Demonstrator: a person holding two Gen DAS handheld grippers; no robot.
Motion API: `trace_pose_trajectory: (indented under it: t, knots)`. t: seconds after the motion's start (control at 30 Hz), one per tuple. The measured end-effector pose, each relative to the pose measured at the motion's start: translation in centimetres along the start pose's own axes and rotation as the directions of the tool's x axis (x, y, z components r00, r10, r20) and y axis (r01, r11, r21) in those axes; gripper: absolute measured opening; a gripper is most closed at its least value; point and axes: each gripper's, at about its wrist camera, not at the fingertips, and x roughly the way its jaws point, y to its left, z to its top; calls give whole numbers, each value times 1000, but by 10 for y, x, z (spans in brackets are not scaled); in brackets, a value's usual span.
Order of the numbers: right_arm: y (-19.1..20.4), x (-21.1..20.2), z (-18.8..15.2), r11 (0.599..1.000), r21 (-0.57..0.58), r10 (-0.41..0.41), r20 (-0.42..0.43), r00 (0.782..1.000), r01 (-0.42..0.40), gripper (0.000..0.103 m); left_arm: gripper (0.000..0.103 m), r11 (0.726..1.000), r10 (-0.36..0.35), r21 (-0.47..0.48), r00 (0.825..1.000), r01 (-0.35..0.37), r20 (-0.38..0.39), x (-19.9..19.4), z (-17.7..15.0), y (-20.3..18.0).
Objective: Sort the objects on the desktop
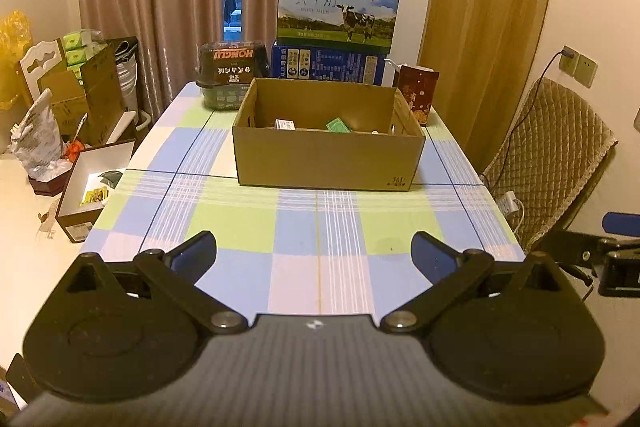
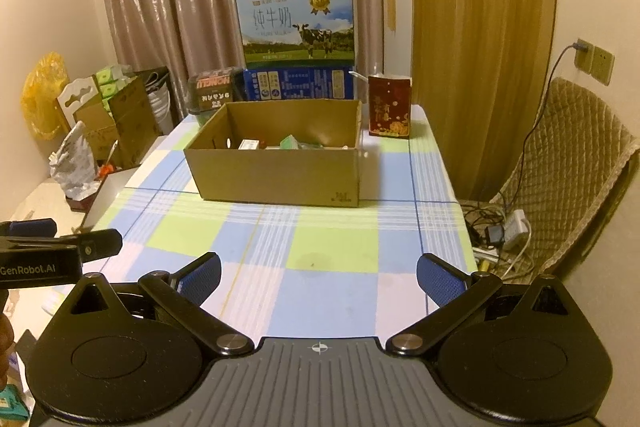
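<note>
Two claws, both spread wide, both empty. Left claw [image 1: 314, 253] low over bare checked worktop [image 1: 320, 227]; right claw [image 2: 319, 277] likewise over its near edge.

Box [image 1: 326, 161] at 12 o'clock from both, open-topped, well apart from either claw. Inside: white packet [image 1: 285, 124] and green packet [image 1: 338, 125], plus small bits too blurred to name. No loose items visible on cloth between claws and box. Judged: sorting near done, or next item out of view.

Red carton [image 2: 390, 106] upright at 1 o'clock, just beside box's right rear corner. Black tub [image 1: 232, 73] at 11 o'clock behind box's left rear corner. Milk case [image 1: 338, 7] stacked on blue case [image 1: 328, 65] at 12 o'clock, behind box.

If red carton next: take with right claw, nearer side. Approach from 5 o'clock, level, pads on the two narrow faces, low on the body to avoid tipping. Keep clear of box wall. Lift straight up before swinging toward 11 o'clock over rim. Left claw best kept back.
</note>
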Motion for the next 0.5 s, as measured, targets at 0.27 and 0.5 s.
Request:
trace_pose_trajectory:
  t: [0.27, 0.5]
  knots:
    - [9, 7, -8, 1000, -9, 14, -8, 1000, -14, 101, 102, 1000, 2, 0, 1000, -2, -15, -1, -8, 3]
    - [14, 13, -11, 1000, -20, 17, -11, 1000, -17, 101, 102, 1000, 2, -10, 1000, -3, -13, -1, -10, 6]
